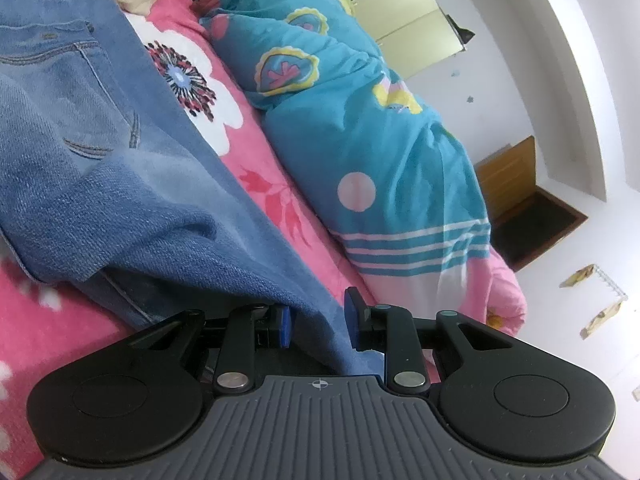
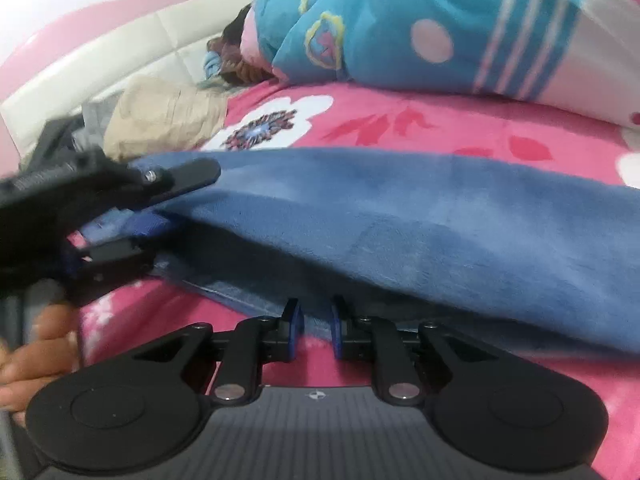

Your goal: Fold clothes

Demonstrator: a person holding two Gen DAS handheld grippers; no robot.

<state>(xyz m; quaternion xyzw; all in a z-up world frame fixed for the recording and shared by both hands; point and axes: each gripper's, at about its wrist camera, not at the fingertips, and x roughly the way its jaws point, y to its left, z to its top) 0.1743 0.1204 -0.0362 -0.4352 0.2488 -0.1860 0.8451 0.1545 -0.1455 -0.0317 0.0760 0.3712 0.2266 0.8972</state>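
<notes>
Lying across the pink flowered bedspread [image 1: 276,196] is a pair of blue jeans [image 1: 80,128], its back pocket and waistband toward the far end in the left wrist view and a leg folded over itself nearer the camera. The left claw [image 1: 318,322] has a fold of that denim running between its blue pads, which stand only a little apart and appear to press on the cloth from both sides. In the right wrist view the jeans [image 2: 400,216] stretch as a blue band across the bed, and the left claw [image 2: 120,240] shows at the left edge, clamped on the end of the denim, with a hand [image 2: 36,356] below it. The right claw [image 2: 317,328] sits at the near hem of the jeans with its jaws narrowly parted; pink bedspread shows through the gap, and I cannot tell whether the pads touch the cloth. Beyond the jeans lies a teal patterned quilt [image 1: 360,120] bundled along the bed, a beige cloth [image 2: 168,120] near the white padded headboard [image 2: 120,76], and a white wall [image 1: 540,120] behind.
</notes>
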